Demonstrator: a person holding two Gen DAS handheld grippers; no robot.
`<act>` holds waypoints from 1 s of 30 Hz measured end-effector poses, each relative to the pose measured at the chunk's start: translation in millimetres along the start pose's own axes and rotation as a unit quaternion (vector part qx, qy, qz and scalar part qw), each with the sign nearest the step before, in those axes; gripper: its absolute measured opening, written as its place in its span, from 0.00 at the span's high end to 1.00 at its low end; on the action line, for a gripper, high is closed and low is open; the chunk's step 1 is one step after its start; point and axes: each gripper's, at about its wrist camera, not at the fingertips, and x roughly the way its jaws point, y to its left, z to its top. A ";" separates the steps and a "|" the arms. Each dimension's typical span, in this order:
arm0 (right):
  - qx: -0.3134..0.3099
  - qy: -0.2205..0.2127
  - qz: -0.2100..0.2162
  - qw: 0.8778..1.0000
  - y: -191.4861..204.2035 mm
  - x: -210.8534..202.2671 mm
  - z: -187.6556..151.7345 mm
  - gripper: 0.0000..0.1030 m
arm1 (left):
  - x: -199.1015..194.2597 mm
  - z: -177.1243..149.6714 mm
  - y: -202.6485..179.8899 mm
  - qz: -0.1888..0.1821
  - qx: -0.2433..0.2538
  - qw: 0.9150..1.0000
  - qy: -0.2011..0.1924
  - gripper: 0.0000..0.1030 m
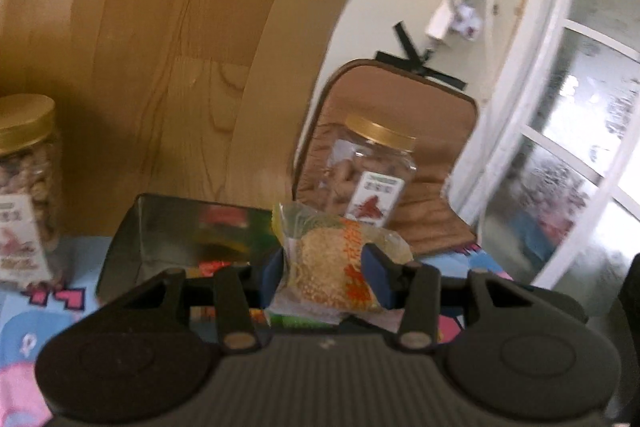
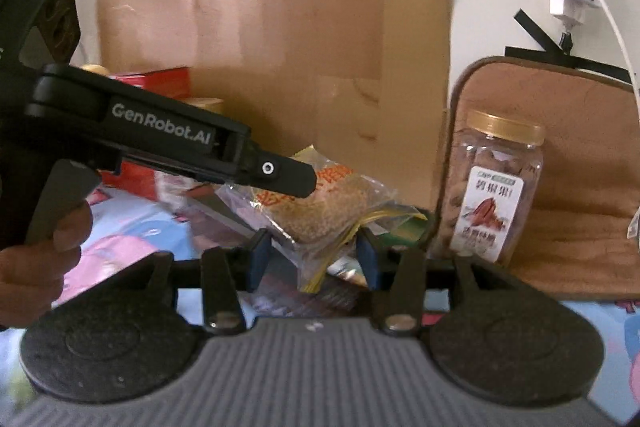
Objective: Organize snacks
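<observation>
A clear packet [image 1: 320,259] holding a round sesame cake with orange print is pinched between the blue pads of my left gripper [image 1: 324,273], which is shut on it. In the right wrist view that left gripper [image 2: 300,183] reaches in from the left, with the same kind of packet [image 2: 320,219] at its tip. The packet's clear, yellow-striped wrapper hangs down between the pads of my right gripper [image 2: 314,259] and touches the right-hand pad. Whether those pads press on it is unclear. A gold-lidded nut jar [image 1: 372,171] [image 2: 496,187] stands just beyond.
The jar stands against a brown cushion [image 2: 580,167]. An open dark box [image 1: 172,235] lies behind the packet, and a second gold-lidded jar [image 1: 24,187] stands at the left. A wood panel [image 1: 160,47] backs the patterned tablecloth [image 1: 24,327]. A hand [image 2: 36,259] holds the left gripper.
</observation>
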 end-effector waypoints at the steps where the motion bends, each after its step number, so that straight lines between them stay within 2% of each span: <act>1: -0.002 0.004 -0.005 1.000 -3.0 7.1 0.1 0.51 | 8.7 1.6 1.6 0.005 -0.001 1.000 0.004 0.58; 5: 0.012 0.011 -0.020 1.000 -12.0 19.7 -4.8 0.49 | 31.4 -1.5 8.3 0.020 -0.011 1.000 0.021 0.58; 9: 0.040 -0.006 -0.023 0.999 -17.0 6.7 -11.8 0.49 | 29.0 -11.8 8.0 0.020 -0.010 0.999 0.026 0.56; 11: 0.057 -0.010 -0.024 0.998 -19.5 -5.0 -15.9 0.49 | 19.8 -13.5 6.5 0.017 -0.015 0.999 0.029 0.56; 13: 0.080 -0.020 -0.024 0.996 -21.8 -26.5 -24.7 0.49 | 0.3 -18.8 4.8 -0.003 -0.025 0.999 0.020 0.56; 16: 0.127 -0.023 -0.024 0.991 -33.9 -57.1 -45.2 0.49 | -37.6 -41.6 0.7 -0.032 -0.026 0.999 0.011 0.54; 20: 0.216 0.014 -0.018 0.976 -53.4 -80.3 -80.0 0.52 | -70.5 -89.8 -2.6 -0.045 -0.023 0.998 0.032 0.52; 22: 0.244 0.037 -0.004 0.969 -54.8 -83.3 -92.7 0.60 | -75.8 -110.3 -3.8 -0.048 -0.027 0.997 0.051 0.52; 26: 0.249 0.073 0.011 0.966 -39.0 -79.2 -103.6 0.64 | -75.6 -135.0 -6.8 -0.038 -0.032 0.995 0.086 0.52; 27: 0.253 0.088 0.017 0.963 -33.7 -73.5 -106.6 0.67 | -77.4 -137.6 -7.3 -0.039 -0.034 0.995 0.088 0.52; 29: 0.236 0.087 0.014 0.968 -16.5 -75.5 -104.5 0.70 | -87.8 -140.6 -4.9 -0.040 -0.037 0.995 0.078 0.52; 30: 0.235 0.093 0.030 0.967 -8.4 -76.3 -104.1 0.74 | -92.5 -140.5 -3.0 -0.038 -0.038 0.996 0.071 0.52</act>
